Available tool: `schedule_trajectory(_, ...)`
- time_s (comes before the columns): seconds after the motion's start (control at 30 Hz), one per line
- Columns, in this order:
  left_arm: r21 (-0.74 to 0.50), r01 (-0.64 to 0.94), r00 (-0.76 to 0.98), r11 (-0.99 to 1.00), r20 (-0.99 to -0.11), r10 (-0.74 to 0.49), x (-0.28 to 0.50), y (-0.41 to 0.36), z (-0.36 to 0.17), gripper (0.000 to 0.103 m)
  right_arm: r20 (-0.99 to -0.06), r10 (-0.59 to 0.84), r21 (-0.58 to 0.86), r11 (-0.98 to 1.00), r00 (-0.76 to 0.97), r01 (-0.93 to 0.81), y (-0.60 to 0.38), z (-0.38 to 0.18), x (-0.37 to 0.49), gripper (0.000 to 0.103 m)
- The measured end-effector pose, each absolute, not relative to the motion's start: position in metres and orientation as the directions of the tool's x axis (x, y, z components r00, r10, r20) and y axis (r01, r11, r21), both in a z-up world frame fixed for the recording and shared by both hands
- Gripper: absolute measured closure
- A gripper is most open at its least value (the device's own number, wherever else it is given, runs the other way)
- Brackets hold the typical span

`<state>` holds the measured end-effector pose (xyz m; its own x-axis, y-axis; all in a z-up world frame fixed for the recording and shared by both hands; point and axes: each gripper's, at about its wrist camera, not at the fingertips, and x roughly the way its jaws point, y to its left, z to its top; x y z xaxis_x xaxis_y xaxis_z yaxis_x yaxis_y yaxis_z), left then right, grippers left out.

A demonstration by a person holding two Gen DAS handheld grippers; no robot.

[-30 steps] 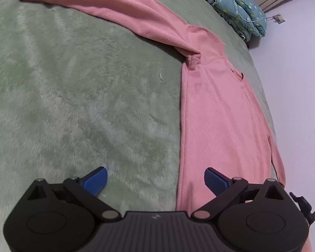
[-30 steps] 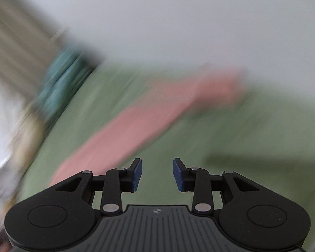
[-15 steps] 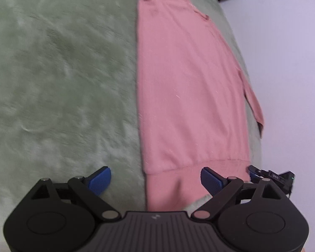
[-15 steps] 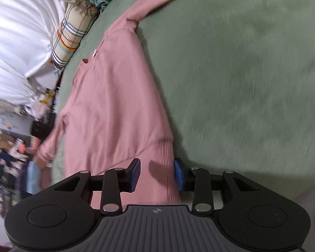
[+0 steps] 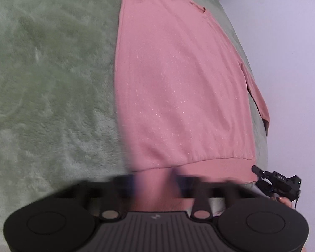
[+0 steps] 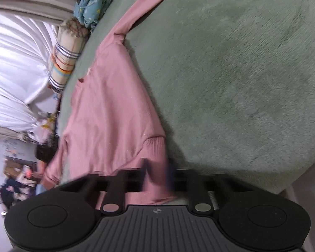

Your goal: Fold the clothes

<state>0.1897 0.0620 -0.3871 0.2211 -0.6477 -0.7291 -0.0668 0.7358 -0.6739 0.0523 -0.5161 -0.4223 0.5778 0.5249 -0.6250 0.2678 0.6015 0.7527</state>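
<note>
Across the fuzzy sage-green bed cover [image 5: 52, 84] lies the pink knit long-sleeved sweater [image 5: 178, 84], spread flat with its ribbed hem at the near edge and its neckline pointing to the far end. At the near left part of that hem, the left gripper [image 5: 155, 180] has just been closing, and its blurred blue-tipped fingers [image 5: 136, 181] now stand pinched on the ribbed band, cloth bunched between them. Over on the right wrist view, the right gripper [image 6: 157, 172] has also just been closing; its fingers [image 6: 170, 174] clamp the hem's near corner, and the fabric rises in a small ridge just beyond them. One sleeve runs away to the far side of the bed [image 6: 149, 6], while the other trails off the bed's edge on the left of that view. From the left camera, the tip of the other black gripper pokes in at the hem's right corner [image 5: 277, 182], a fingertip of the person's hand [image 5: 284, 201] just beneath it. Beyond the far end sit a teal floral quilt [image 6: 94, 2] and a striped plaid bundle [image 6: 65, 56], with white curtains [image 6: 12, 67] to the left.
</note>
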Motion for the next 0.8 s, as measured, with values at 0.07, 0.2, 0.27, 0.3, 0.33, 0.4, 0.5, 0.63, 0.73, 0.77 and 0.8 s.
schedule_trajectory(0.07,-0.718,-0.103,0.237,0.688,-0.690,-0.684,0.181,0.076,-0.379,0.100,-0.604,0.546,0.772,0.581,0.581,0.256,-0.515,-0.416,0.049,0.095)
schedule_trajectory(0.2,-0.700,-0.091,0.252,0.708,-0.704,-0.664,0.171,0.092,-0.367,0.100,-0.610,0.578,0.771,0.593,0.542,0.234,-0.510,-0.399,0.042,0.095)
schedule_trajectory(0.27,-0.671,-0.115,0.232,0.732,-0.735,-0.637,0.171,0.095,-0.379,0.100,-0.686,0.556,0.708,0.659,0.470,0.253,-0.501,-0.403,0.046,0.095)
schedule_trajectory(0.3,-0.659,-0.145,0.208,0.738,-0.750,-0.628,0.170,0.095,-0.391,0.100,-0.708,0.543,0.687,0.677,0.451,0.265,-0.497,-0.408,0.048,0.095)
schedule_trajectory(0.33,-0.659,-0.154,0.201,0.736,-0.751,-0.629,0.170,0.096,-0.397,0.100,-0.717,0.536,0.679,0.683,0.445,0.269,-0.496,-0.410,0.049,0.095)
schedule_trajectory(0.4,-0.671,-0.138,0.212,0.729,-0.739,-0.640,0.169,0.099,-0.392,0.098,-0.727,0.523,0.665,0.699,0.446,0.264,-0.493,-0.409,0.051,0.095)
schedule_trajectory(0.5,-0.649,-0.105,0.227,0.754,-0.753,-0.617,0.163,0.108,-0.381,0.083,-0.743,0.508,0.644,0.721,0.436,0.257,-0.496,-0.403,0.049,0.091)
schedule_trajectory(0.63,-0.623,-0.115,0.314,0.774,-0.762,-0.567,0.160,0.136,-0.364,0.071,-0.748,0.421,0.617,0.727,0.513,0.302,-0.523,-0.387,0.042,0.090)
schedule_trajectory(0.73,-0.634,-0.133,0.428,0.762,-0.730,-0.533,0.170,0.154,-0.349,0.059,-0.669,0.331,0.661,0.676,0.666,0.328,-0.545,-0.372,0.043,0.085)
schedule_trajectory(0.77,-0.633,-0.135,0.442,0.762,-0.727,-0.525,0.174,0.156,-0.347,0.054,-0.588,0.315,0.729,0.606,0.745,0.319,-0.552,-0.370,0.052,0.080)
schedule_trajectory(0.8,-0.627,-0.142,0.454,0.766,-0.728,-0.513,0.180,0.157,-0.345,0.053,-0.522,0.317,0.786,0.540,0.792,0.302,-0.554,-0.373,0.066,0.078)
